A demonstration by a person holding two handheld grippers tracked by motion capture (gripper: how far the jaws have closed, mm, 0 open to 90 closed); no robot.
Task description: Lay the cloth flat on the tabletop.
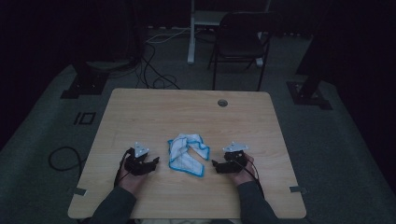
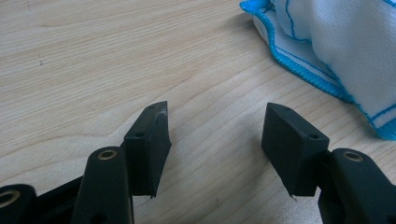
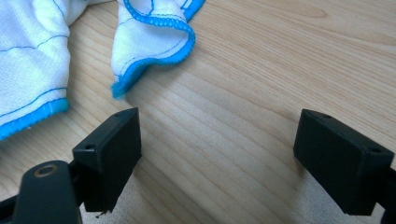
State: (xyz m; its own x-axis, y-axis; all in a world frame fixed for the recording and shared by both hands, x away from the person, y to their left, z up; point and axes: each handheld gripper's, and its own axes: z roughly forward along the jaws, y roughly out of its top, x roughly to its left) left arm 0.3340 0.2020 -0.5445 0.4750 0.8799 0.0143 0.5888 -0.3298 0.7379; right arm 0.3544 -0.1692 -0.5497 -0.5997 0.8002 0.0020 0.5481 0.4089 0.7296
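White with a bright blue stitched hem, the cloth [image 1: 187,154] lies crumpled near the middle of the pale wooden worktop [image 1: 154,112], a little toward the person's side. It is bunched and folded over on itself, one corner curled up into a soft loop with the blue edge showing along the fold, as the right gripper view catches it [image 3: 149,42]. In the left gripper view its hem [image 2: 327,46] runs across the upper right corner, lying flat on the wood.

On either flank, the tongs. The left tongs [image 1: 152,163] rest low over the worktop just beside the cloth's left edge, jaws standing wide apart with bare wood grain between them, nothing gripped [image 2: 215,140]. The right tongs [image 1: 215,164] sit just off the cloth's right edge, pointing in toward it, jaws likewise spread wide and empty [image 3: 217,149]; the cloth's frayed blue corner lies near the left-hand jaw but clear of it.

Each tool is held in a hand, dark sleeves coming in from the near edge, a cable trailing from each.

Further out, a small round grommet [image 1: 222,102] is set in the far side of the worktop. Beyond it a dark folding chair [image 1: 238,42] stands on grey carpet, with loose cables [image 1: 154,70] strewn across the floor.
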